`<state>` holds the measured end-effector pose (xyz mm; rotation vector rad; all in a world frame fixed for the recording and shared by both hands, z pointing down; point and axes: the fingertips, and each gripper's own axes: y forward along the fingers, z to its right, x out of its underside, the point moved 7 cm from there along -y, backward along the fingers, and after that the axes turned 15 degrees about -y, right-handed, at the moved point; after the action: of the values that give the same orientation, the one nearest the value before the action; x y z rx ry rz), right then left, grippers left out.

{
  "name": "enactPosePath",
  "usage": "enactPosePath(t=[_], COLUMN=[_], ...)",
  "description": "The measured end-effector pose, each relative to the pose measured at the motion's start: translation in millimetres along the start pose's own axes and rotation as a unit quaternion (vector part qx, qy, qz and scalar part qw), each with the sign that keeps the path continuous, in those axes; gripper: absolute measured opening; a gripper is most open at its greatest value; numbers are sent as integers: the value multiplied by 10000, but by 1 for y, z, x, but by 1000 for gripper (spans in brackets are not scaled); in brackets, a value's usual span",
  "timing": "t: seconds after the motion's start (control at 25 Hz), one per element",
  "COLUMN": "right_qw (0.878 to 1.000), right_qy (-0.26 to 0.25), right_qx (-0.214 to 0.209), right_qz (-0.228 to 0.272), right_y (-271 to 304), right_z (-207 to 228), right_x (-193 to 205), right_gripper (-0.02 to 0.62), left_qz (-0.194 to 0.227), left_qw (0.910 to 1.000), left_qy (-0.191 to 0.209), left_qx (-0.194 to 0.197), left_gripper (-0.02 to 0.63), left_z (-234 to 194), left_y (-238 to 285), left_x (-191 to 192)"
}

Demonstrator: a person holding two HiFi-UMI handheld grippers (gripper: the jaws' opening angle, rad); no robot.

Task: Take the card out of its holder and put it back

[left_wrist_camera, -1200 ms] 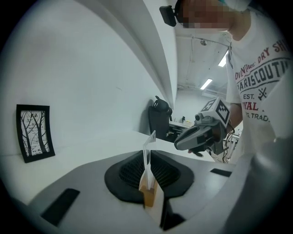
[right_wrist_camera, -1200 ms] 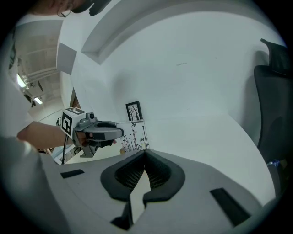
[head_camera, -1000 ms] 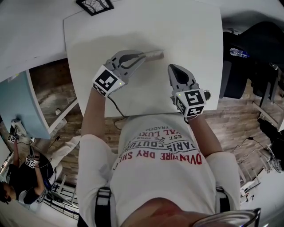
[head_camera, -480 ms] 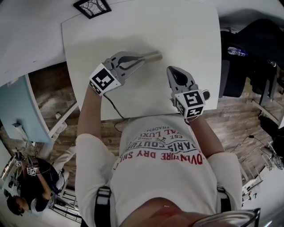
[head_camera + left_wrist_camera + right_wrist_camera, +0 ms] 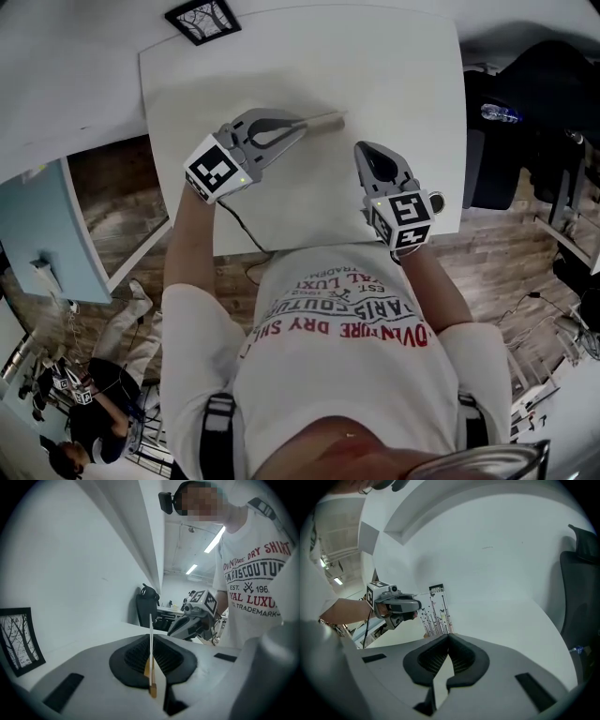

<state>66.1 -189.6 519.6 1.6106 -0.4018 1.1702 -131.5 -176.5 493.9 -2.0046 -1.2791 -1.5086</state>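
A white card (image 5: 326, 118) printed with thin dark lines stands on edge on the white table (image 5: 394, 75). My left gripper (image 5: 305, 121) is shut on the card's left end. In the left gripper view the card (image 5: 151, 625) runs edge-on between the pads, with a tan wooden piece (image 5: 152, 690), probably the holder, at its near end. In the right gripper view the card (image 5: 437, 611) stands upright with its foot hidden behind my right gripper (image 5: 449, 635). My right gripper (image 5: 364, 147) rests to the card's right, apart from it, shut on nothing.
A black-framed picture of bare trees (image 5: 202, 19) lies at the table's far left corner. A dark chair with bags (image 5: 534, 122) stands past the table's right edge. Another person (image 5: 84, 422) sits on the floor at lower left.
The left gripper's jaws have drawn slightly closer on the card. Both grippers and the card stay in about the same place; the head view has shifted a little.
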Motion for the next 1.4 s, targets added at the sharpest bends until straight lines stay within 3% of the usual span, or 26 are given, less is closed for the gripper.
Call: enactPosePath(t=[0.2, 0.44, 0.6, 0.72, 0.92, 1.28, 1.4], right_qw=[9998, 9987, 9977, 9971, 9954, 9931, 9924], right_qy=[16, 8, -31, -70, -179, -400, -464], right_qx=[115, 230, 273, 264, 208, 191, 187], right_qz=[178, 452, 615, 708, 923, 1088, 1121], right_y=[-9, -24, -34, -41, -52, -63, -65], right_z=[1, -1, -5, -9, -16, -33, -39], right_x=[-11, -27, -36, -42, -52, -60, -62], right_gripper=[21, 21, 21, 21, 21, 21, 21], left_qz=[238, 768, 1232, 1716, 2220, 2344, 2286], left_qw=[9995, 9956, 9881, 9732, 9406, 8806, 8674], left_qy=[126, -12, -97, -236, -321, -620, -638], left_qx=[-158, -533, -917, -1510, -2549, -4071, -4374], left_gripper=[37, 37, 37, 37, 37, 37, 37], left_z=[11, 34, 53, 67, 95, 112, 116], left_y=[-8, -24, -37, -49, -63, -86, -88], left_x=[-23, -44, -54, -57, -51, -20, -15])
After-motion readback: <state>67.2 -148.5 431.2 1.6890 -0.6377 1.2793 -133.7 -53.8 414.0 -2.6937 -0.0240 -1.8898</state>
